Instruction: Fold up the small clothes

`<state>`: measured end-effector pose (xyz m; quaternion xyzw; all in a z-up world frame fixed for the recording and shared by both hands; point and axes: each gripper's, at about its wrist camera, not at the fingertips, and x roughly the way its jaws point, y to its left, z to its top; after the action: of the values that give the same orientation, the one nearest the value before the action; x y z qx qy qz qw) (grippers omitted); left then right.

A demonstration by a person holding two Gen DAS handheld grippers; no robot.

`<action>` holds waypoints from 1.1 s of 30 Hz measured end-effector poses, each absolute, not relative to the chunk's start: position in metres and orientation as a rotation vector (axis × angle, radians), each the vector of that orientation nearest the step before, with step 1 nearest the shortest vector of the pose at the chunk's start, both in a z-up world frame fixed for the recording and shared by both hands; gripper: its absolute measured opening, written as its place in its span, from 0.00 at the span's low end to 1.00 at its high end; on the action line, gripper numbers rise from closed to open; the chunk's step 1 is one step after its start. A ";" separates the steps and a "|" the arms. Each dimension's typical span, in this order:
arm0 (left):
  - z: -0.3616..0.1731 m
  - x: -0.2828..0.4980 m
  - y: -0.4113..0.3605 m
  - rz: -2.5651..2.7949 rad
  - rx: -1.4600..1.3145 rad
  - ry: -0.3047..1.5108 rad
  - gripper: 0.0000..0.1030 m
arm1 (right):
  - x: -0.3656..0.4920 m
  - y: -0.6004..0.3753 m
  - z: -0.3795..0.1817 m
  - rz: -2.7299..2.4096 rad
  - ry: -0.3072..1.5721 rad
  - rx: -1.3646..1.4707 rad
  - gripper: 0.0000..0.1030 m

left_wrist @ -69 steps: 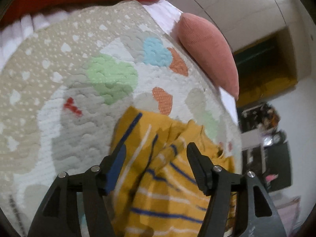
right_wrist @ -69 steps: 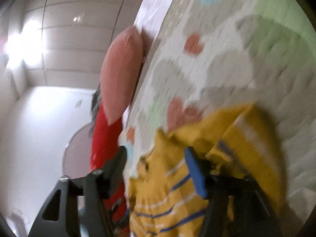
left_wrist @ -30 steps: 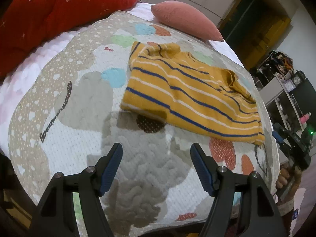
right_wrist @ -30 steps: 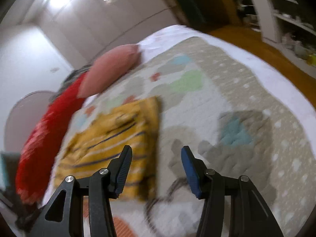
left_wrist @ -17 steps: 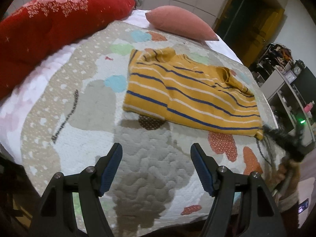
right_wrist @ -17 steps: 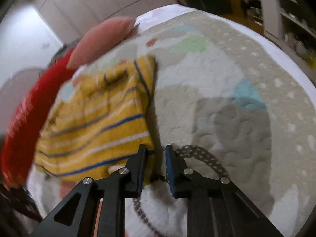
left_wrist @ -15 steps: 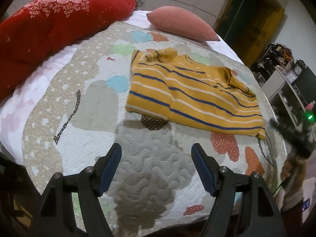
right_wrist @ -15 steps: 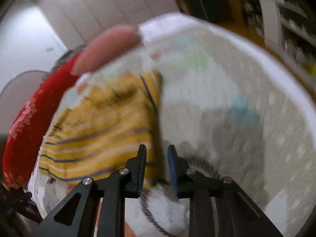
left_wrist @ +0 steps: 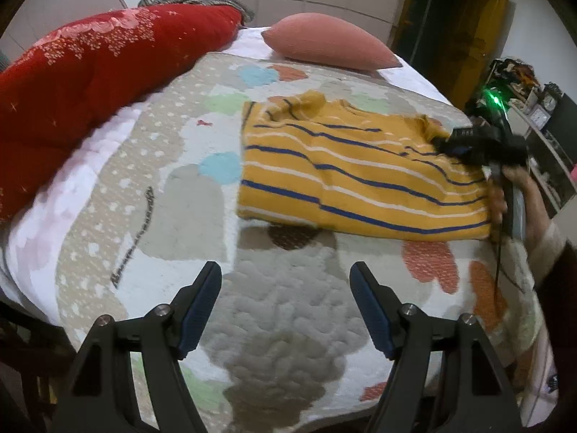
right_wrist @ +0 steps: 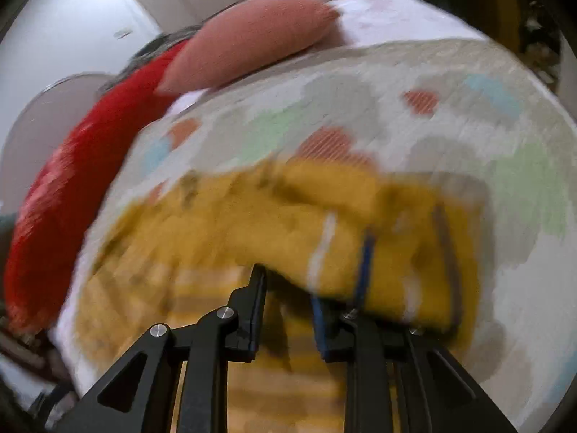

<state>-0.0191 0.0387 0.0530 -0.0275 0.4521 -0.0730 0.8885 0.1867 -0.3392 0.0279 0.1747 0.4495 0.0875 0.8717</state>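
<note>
A yellow shirt with blue and white stripes (left_wrist: 342, 173) lies spread across the patterned bedspread (left_wrist: 288, 324). My left gripper (left_wrist: 285, 278) hangs open above bare quilt, short of the shirt's near hem, with nothing between its fingers. In the left wrist view my right gripper (left_wrist: 447, 144), held by a hand (left_wrist: 519, 187), sits over the shirt's right end. The right wrist view is blurred. There the right gripper (right_wrist: 288, 285) has narrow jaws, and a fold of the shirt (right_wrist: 360, 238) bunches at its tips and drapes over the right finger.
A red quilt (left_wrist: 90, 72) is heaped along the left side of the bed and a pink pillow (left_wrist: 324, 47) lies at the far end. Shelves with clutter (left_wrist: 541, 115) and a dark doorway (left_wrist: 450, 18) stand to the right. The bed's near edge runs just below my left gripper.
The right gripper's jaws narrowed at the shirt's near right corner, then swept over the shirt with a fold of fabric. The left gripper stayed put and rolled slightly.
</note>
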 end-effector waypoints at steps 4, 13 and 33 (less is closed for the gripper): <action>0.045 -0.014 0.046 -0.134 -0.050 0.956 0.71 | 0.220 -0.370 0.024 0.017 0.945 0.414 0.24; 0.040 -0.017 0.051 -0.144 -0.106 0.966 0.71 | 0.156 -0.366 0.072 0.040 0.855 0.329 0.47; 0.006 0.121 0.076 -0.127 -0.193 1.054 0.24 | 0.007 -0.406 0.028 0.023 0.867 0.491 0.61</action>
<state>0.1208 0.0762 0.0060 -0.0917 0.5018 -0.0606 0.8580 0.0072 -0.4056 0.0284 0.2352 0.4159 0.0111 0.8784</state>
